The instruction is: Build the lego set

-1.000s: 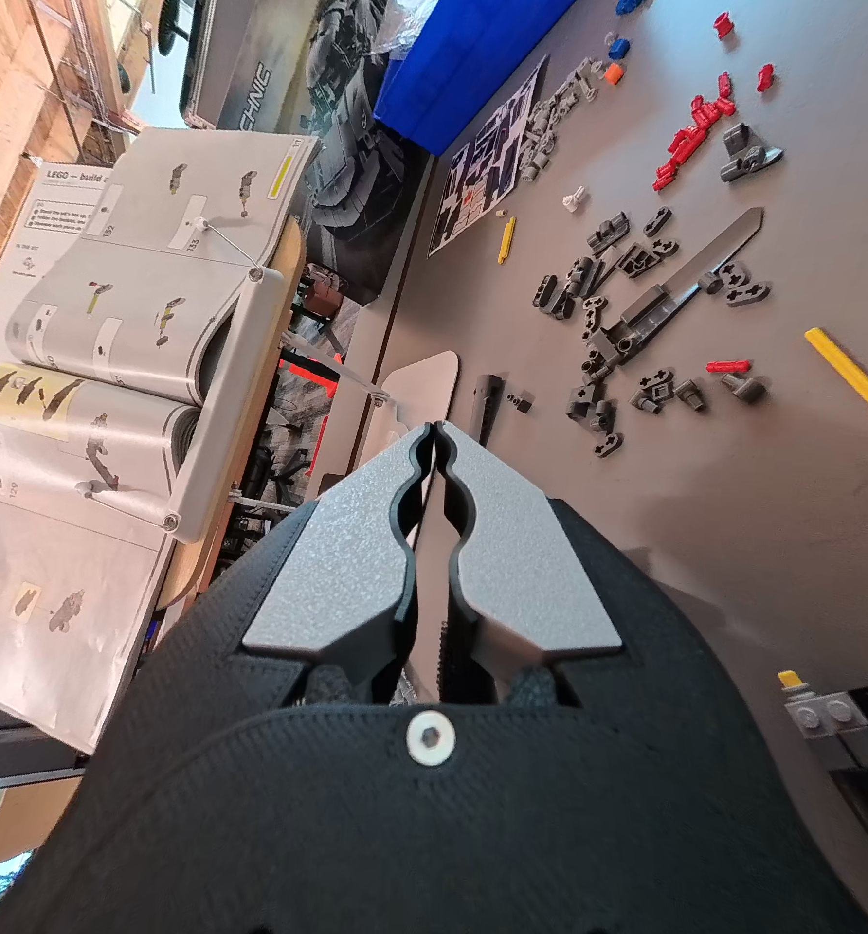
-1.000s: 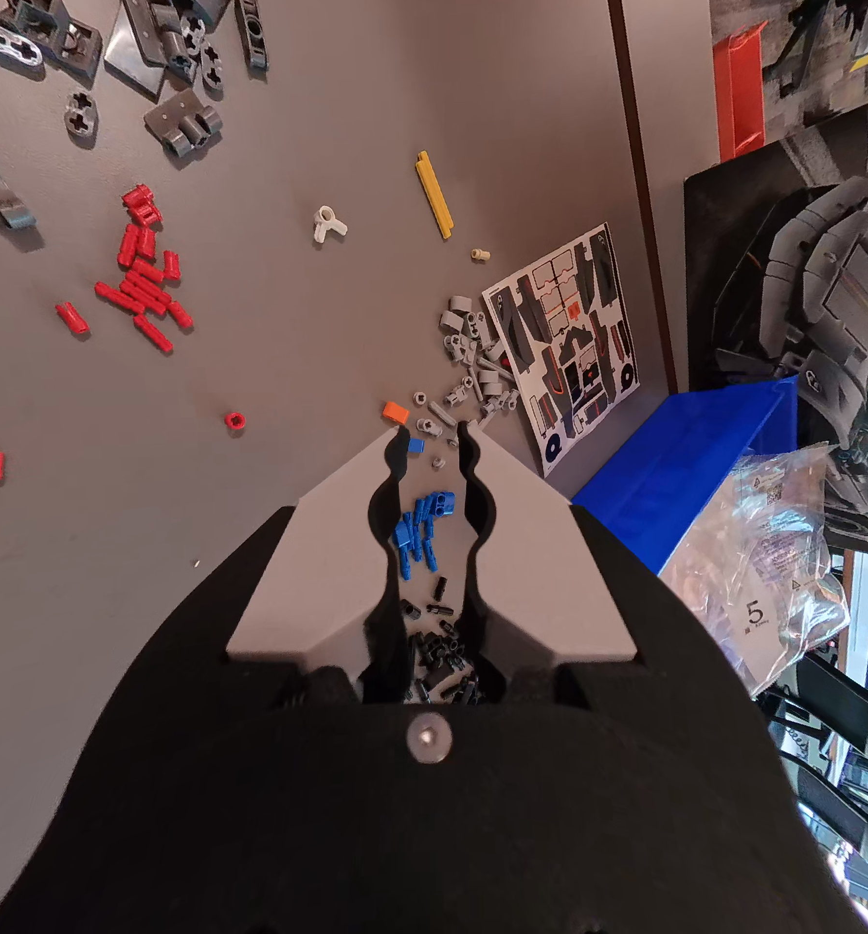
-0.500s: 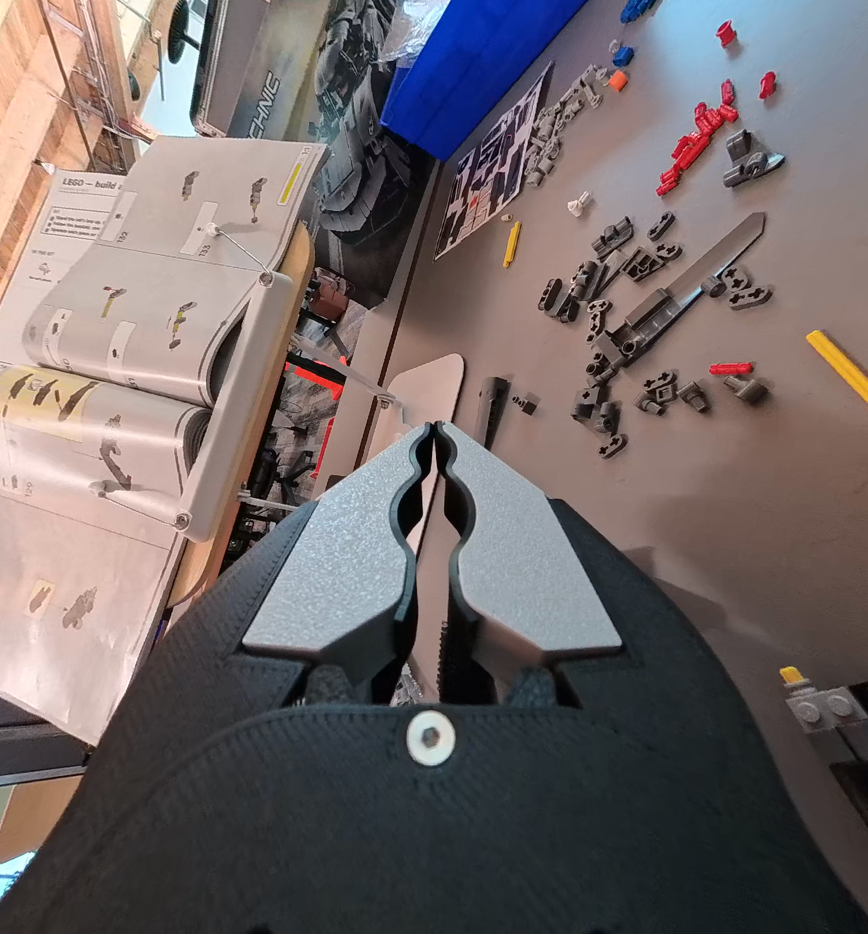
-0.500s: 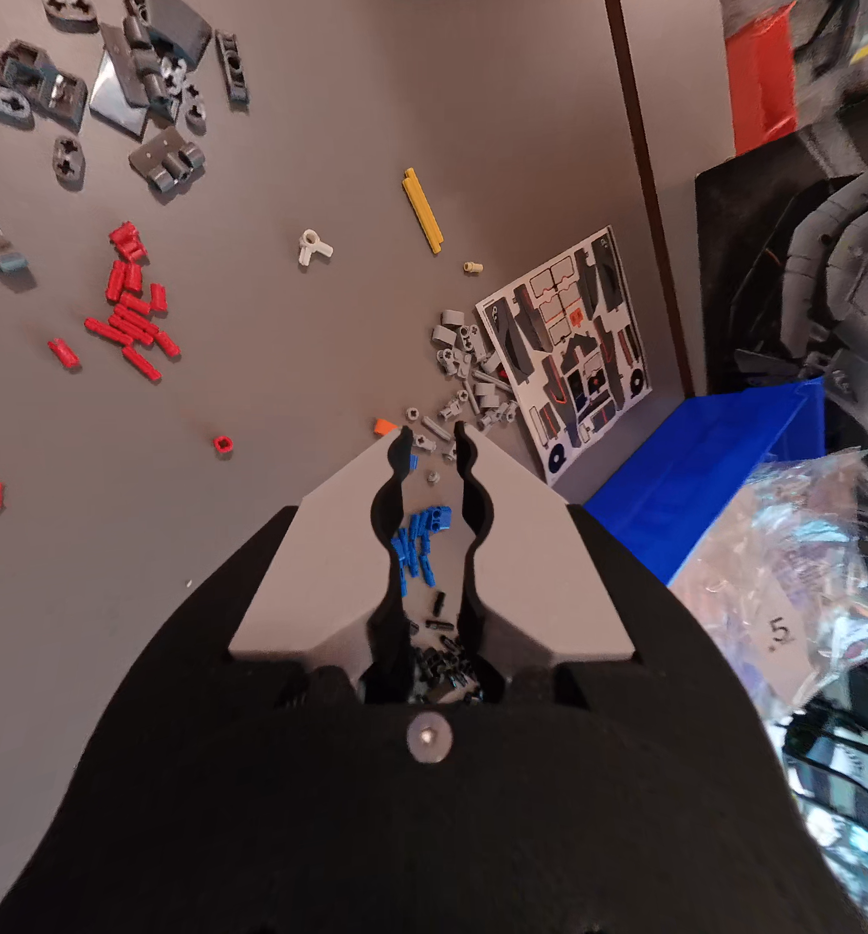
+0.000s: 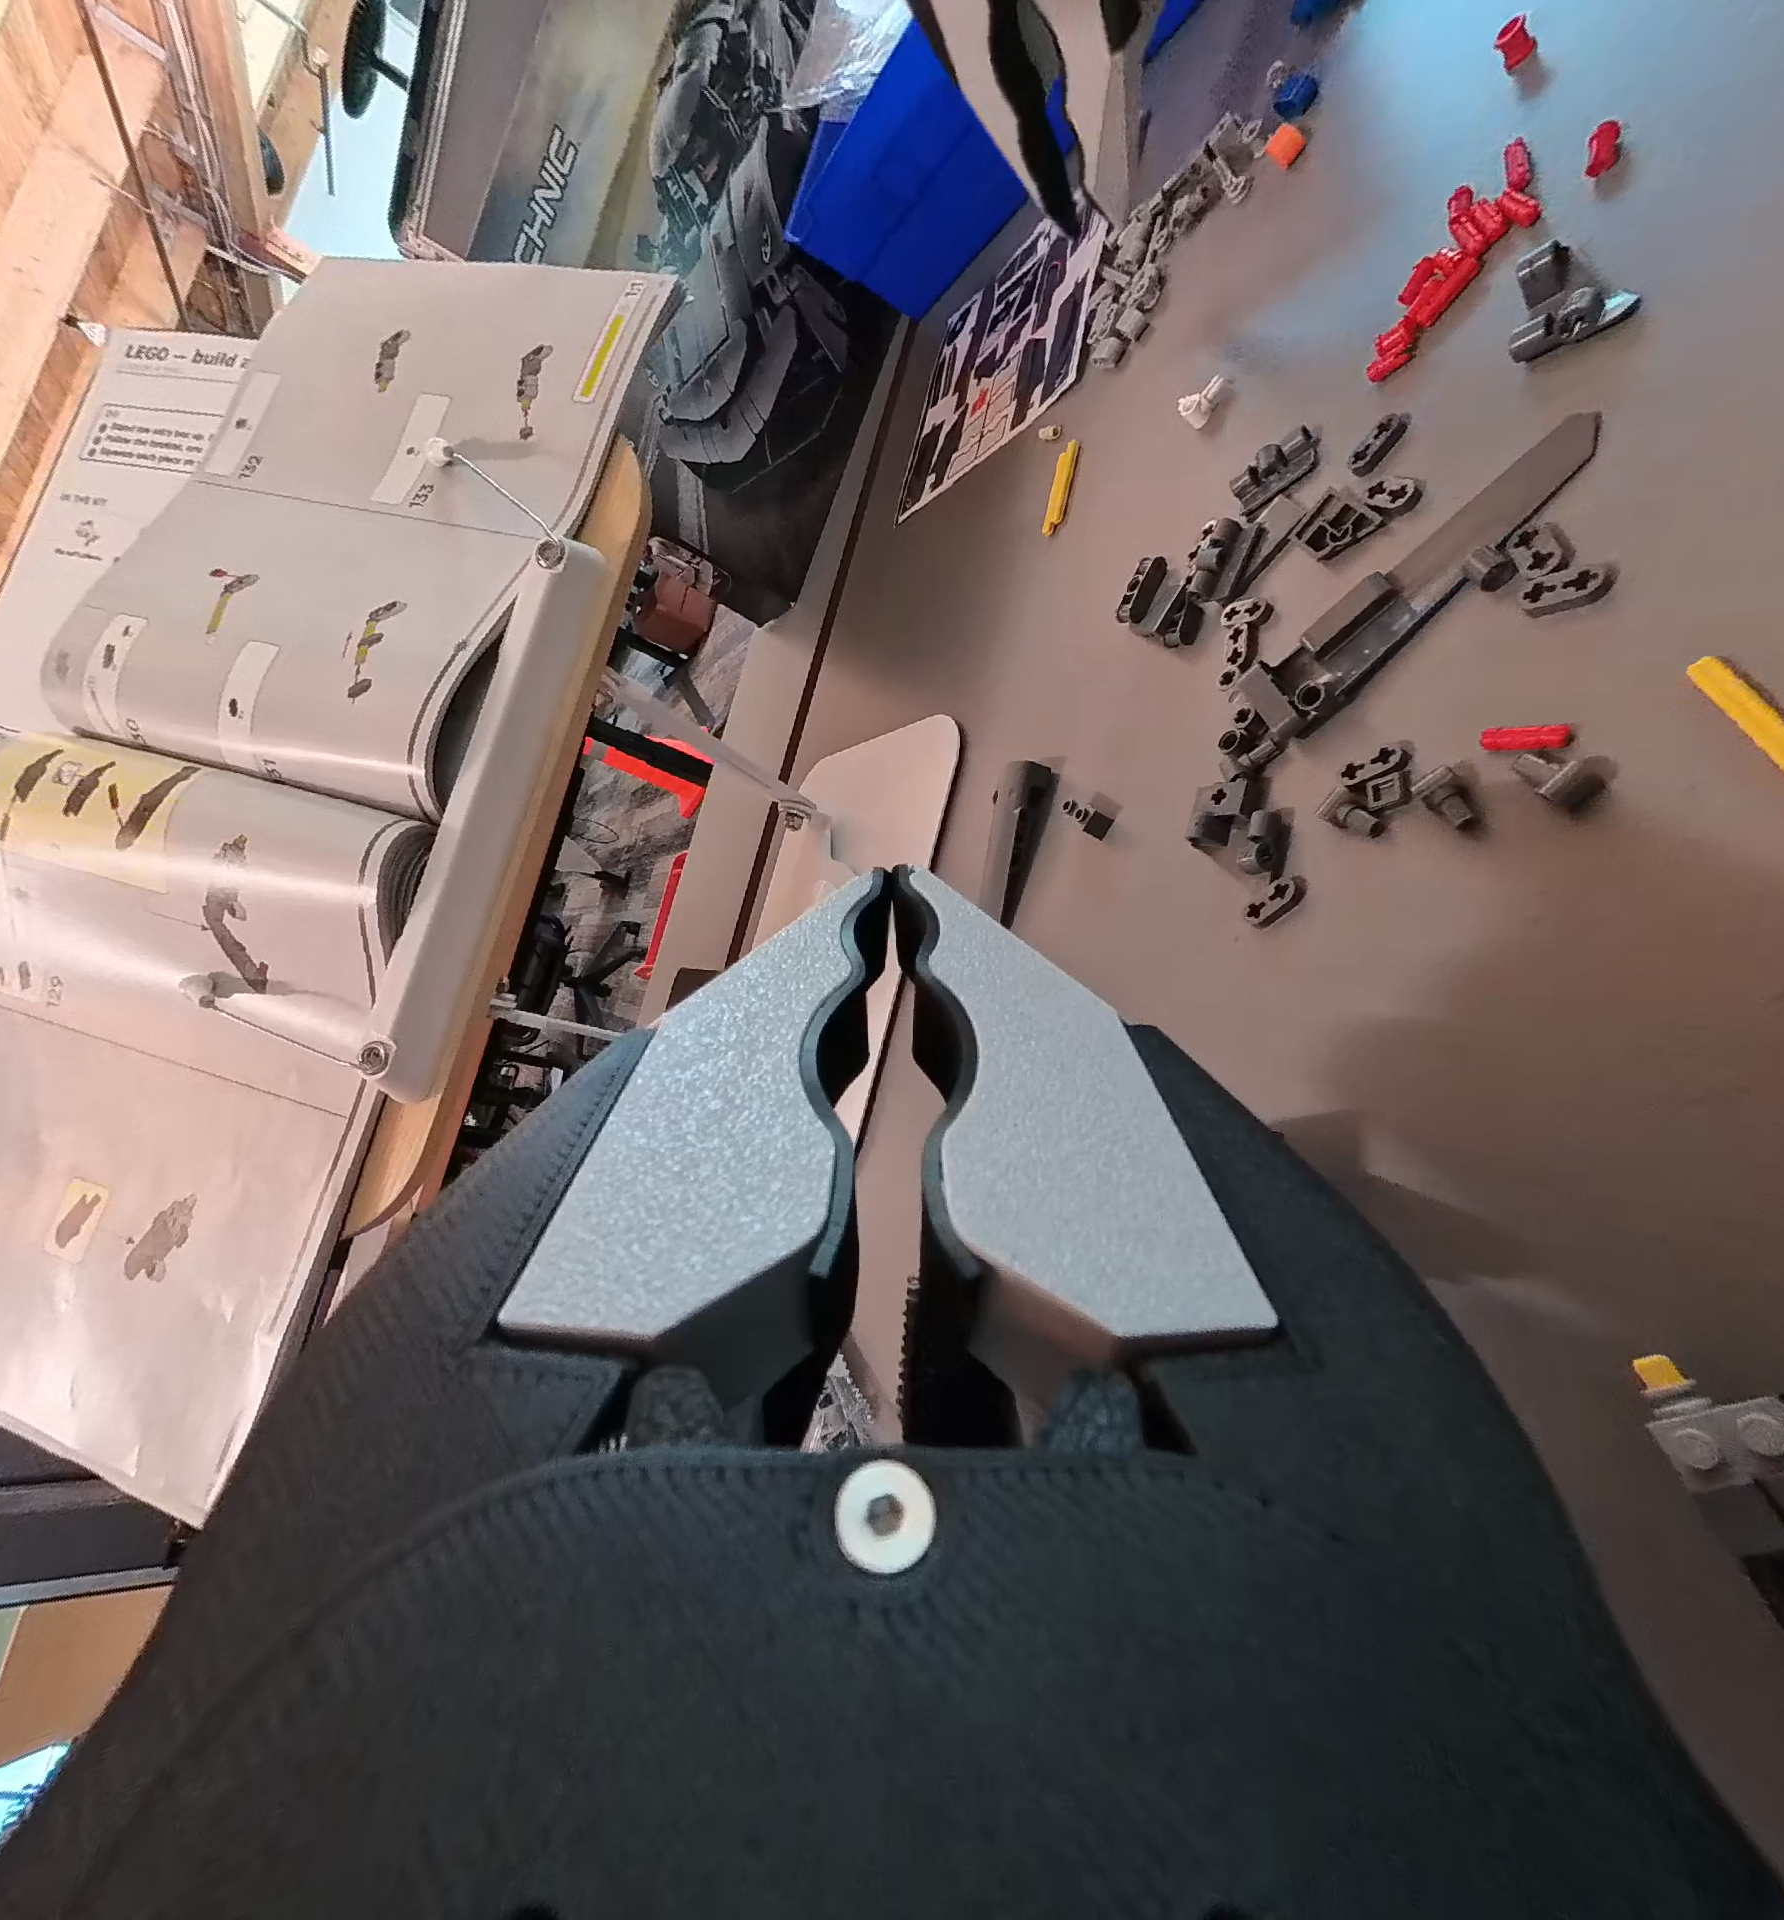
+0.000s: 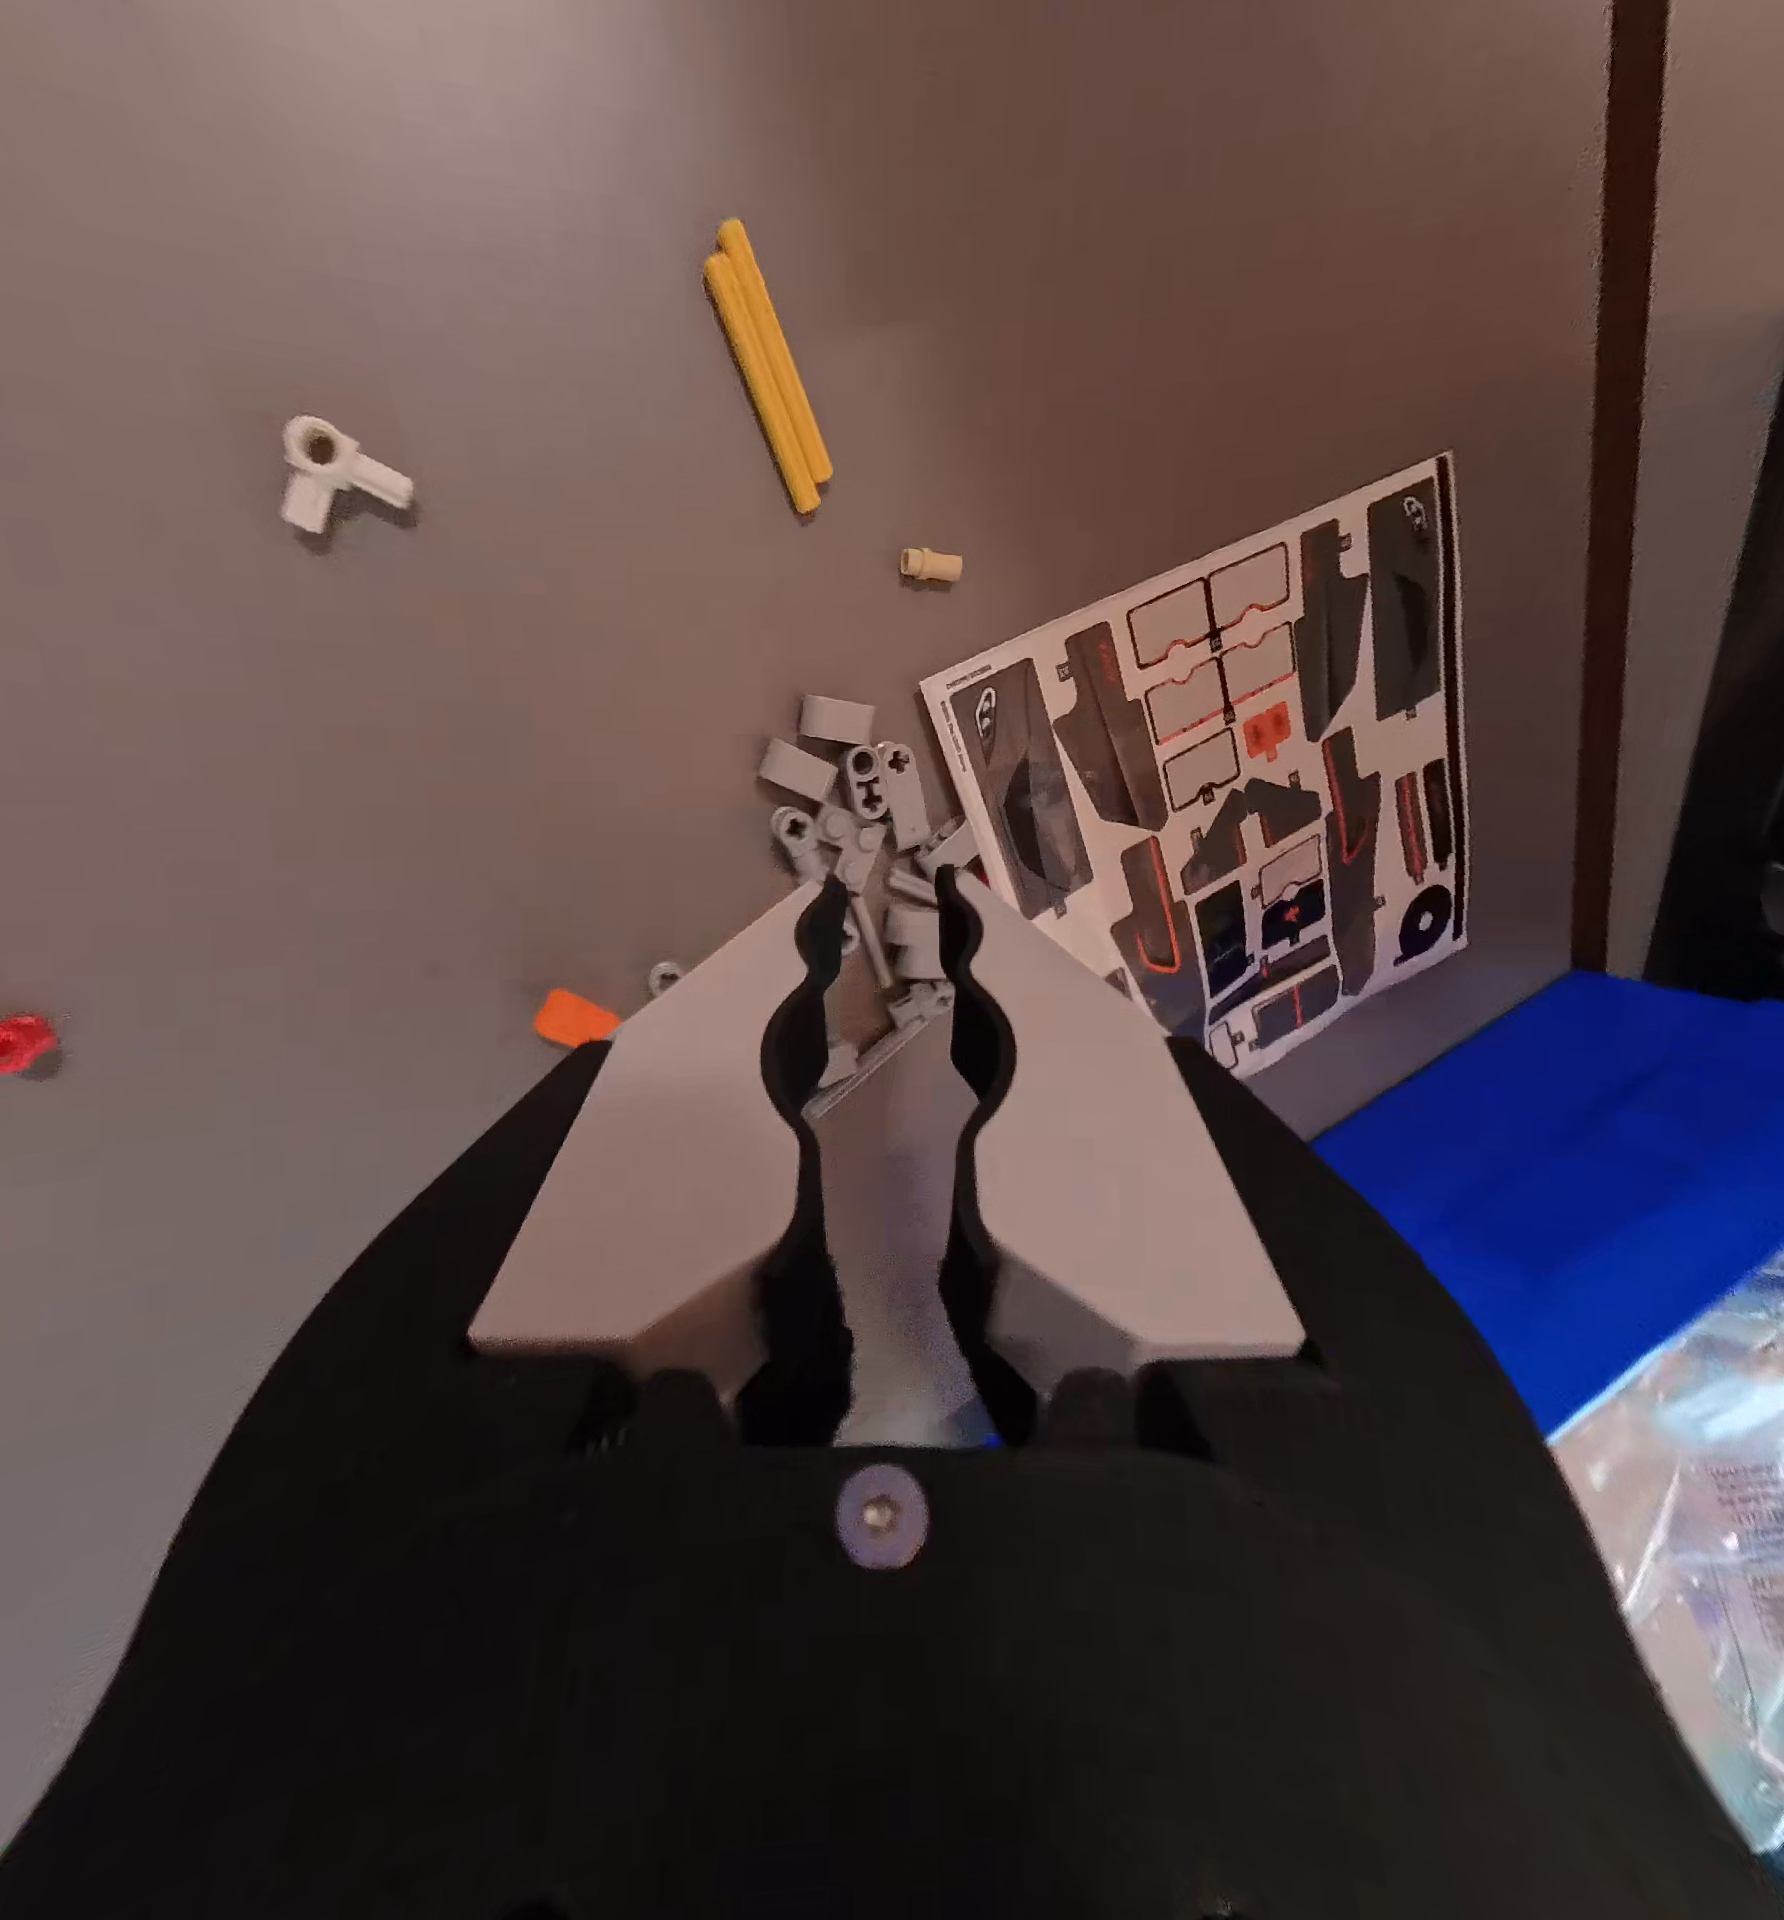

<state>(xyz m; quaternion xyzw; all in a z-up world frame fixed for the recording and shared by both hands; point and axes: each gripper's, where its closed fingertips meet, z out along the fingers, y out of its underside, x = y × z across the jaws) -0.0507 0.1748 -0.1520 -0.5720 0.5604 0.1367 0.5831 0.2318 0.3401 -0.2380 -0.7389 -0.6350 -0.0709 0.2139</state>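
Grey tabletop (image 6: 244,260) | right gripper (image 6: 886,885) at frame centre, jaws parted and empty, over light grey pieces (image 6: 852,790) beside sticker sheet (image 6: 1241,769) | left gripper (image 5: 893,875) pinched closed, empty, idle near open instruction booklet (image 5: 275,623) upper left.

Right fingers (image 6: 955,904) part above a brick pile (image 6: 857,800) on the surface (image 6: 348,779); sticker sheet (image 6: 1241,790) right of them, axle (image 6: 768,364) beyond, bin (image 6: 1553,1143) nearer right
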